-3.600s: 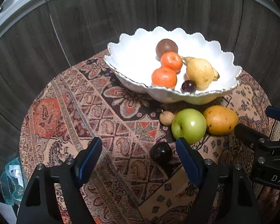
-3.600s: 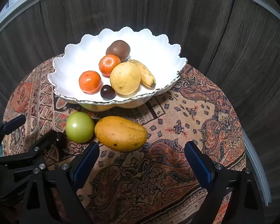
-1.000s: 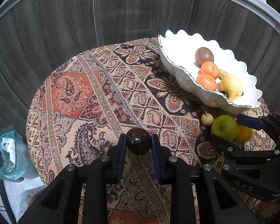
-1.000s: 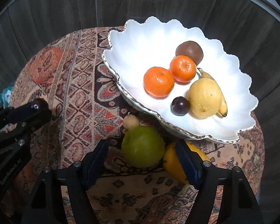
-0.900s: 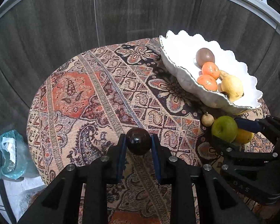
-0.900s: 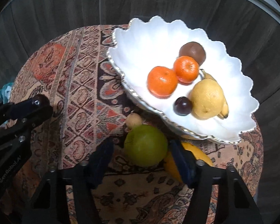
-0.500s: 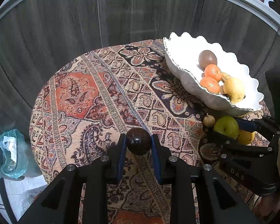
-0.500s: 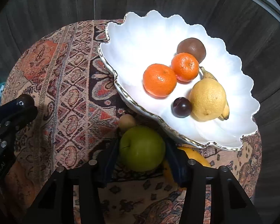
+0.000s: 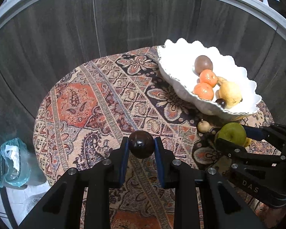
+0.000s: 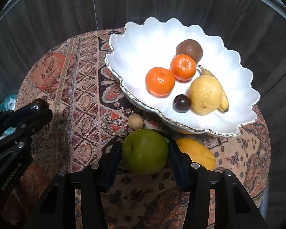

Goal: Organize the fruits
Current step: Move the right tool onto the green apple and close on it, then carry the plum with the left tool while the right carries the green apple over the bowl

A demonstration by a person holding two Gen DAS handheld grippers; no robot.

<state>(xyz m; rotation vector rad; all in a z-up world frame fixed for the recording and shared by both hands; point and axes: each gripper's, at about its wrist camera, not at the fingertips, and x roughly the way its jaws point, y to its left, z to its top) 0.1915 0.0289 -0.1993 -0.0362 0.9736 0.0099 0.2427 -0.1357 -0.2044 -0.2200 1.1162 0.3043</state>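
My left gripper (image 9: 141, 148) is shut on a dark plum (image 9: 141, 146) and holds it above the patterned cloth, left of the white scalloped bowl (image 9: 173, 57). My right gripper (image 10: 145, 152) is shut on a green apple (image 10: 145, 151) just in front of the bowl (image 10: 135, 45). The bowl holds two mandarins (image 10: 160, 84), a brown round fruit (image 10: 189, 50), a lemon (image 10: 206, 94), a banana (image 10: 222, 97) and a second dark plum (image 10: 181, 103). A mango (image 10: 198, 152) lies right of the apple, and a small beige fruit (image 10: 135, 121) lies behind it.
The round table carries a patterned cloth (image 9: 89, 103) and stands against a dark wood-panel wall (image 9: 66, 28). A bluish plastic bag (image 9: 9, 162) sits on the floor at the left. The left gripper also shows in the right wrist view (image 10: 36, 110).
The left gripper took the dark plum off the cloth and lifted it to the left. The right gripper moved in around the green apple and closed its jaws onto it.
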